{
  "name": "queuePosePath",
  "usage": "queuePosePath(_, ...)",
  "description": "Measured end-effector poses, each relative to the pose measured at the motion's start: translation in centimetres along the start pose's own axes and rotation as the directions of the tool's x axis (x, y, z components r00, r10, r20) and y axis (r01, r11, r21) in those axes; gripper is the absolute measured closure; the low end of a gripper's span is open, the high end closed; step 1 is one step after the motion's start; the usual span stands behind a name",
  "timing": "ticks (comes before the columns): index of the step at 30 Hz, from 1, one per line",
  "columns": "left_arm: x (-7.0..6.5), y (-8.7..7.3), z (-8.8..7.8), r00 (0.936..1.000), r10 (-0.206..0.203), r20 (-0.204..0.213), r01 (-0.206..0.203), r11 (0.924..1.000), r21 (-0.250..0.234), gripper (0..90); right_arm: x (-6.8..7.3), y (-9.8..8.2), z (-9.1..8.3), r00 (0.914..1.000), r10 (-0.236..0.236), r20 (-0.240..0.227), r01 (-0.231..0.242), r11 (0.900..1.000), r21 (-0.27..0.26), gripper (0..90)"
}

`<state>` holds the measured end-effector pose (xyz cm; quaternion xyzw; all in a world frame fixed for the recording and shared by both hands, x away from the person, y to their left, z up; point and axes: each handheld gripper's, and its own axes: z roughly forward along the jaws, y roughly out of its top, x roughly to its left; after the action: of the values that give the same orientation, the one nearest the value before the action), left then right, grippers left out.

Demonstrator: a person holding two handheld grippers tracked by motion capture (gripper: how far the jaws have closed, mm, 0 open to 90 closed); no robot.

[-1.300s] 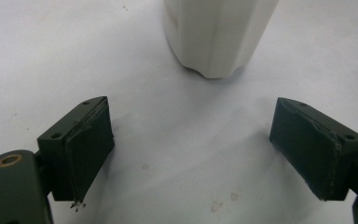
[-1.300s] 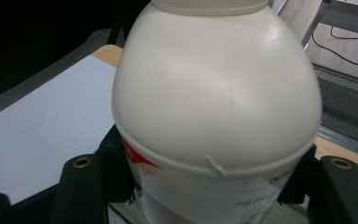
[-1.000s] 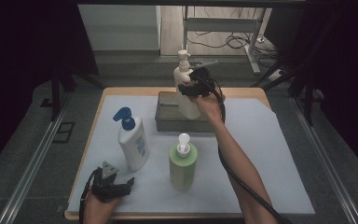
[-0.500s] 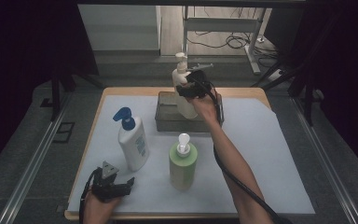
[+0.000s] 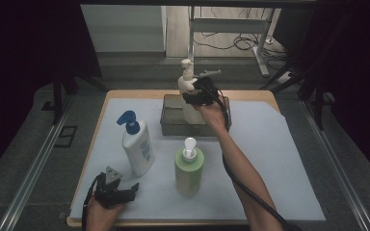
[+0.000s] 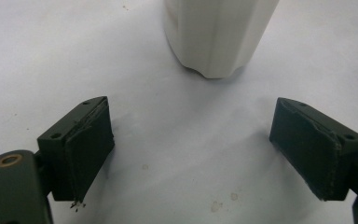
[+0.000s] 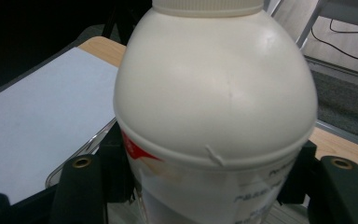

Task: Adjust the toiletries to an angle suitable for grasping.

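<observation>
White paper covers the table (image 5: 270, 144); cream pump bottle (image 5: 189, 91) stands in the clear bin (image 5: 171, 115) at 12 o'clock, right gripper (image 5: 197, 94) clamped on its shoulder, not released. Two bottles remain: white-blue bottle (image 5: 137, 147), green bottle (image 5: 189, 168). Left gripper (image 5: 118, 190) idle at 7 o'clock, jaws wide, empty; room at 3 o'clock.

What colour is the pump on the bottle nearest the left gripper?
Blue pump, best seen in the high view.

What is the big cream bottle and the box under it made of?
The cream bottle looks like smooth, slightly glossy plastic: soft highlights, a moulded seam, a stuck-on label. The box seems to be see-through plastic or glass with a shiny rim; hard to tell which.
</observation>
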<state>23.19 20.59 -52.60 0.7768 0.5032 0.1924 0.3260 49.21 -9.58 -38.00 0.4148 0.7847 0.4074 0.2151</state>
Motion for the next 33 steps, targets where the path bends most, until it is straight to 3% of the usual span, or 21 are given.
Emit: queuePosePath(33,0.0,0.0,0.0,1.0000,0.000,0.000,0.000,1.0000,0.000,13.0,0.8,-2.5,-0.9,0.9994,-0.030,-0.018,0.031,0.998,0.047,37.3)
